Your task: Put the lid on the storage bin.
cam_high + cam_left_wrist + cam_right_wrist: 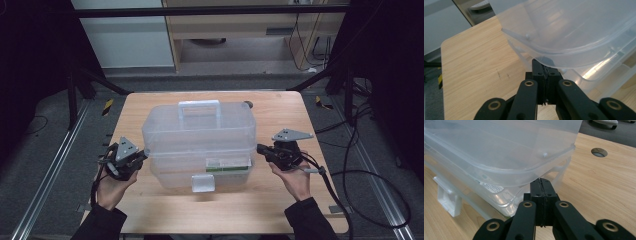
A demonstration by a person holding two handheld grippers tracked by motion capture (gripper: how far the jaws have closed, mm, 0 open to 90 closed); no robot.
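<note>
A: How many things sit on your counter (150, 210)?

B: One clear plastic box (200, 145), mid-counter, with one handle (199, 113) on its lid and one latch (203, 183) on the near side.

A: And your grippers?

B: Two. Your left gripper (141, 156) meets the box's left end, your right gripper (261, 149) its right end. Both pairs of fingers are pressed together, tips tucked under the lid's rim, clamping nothing.
</note>
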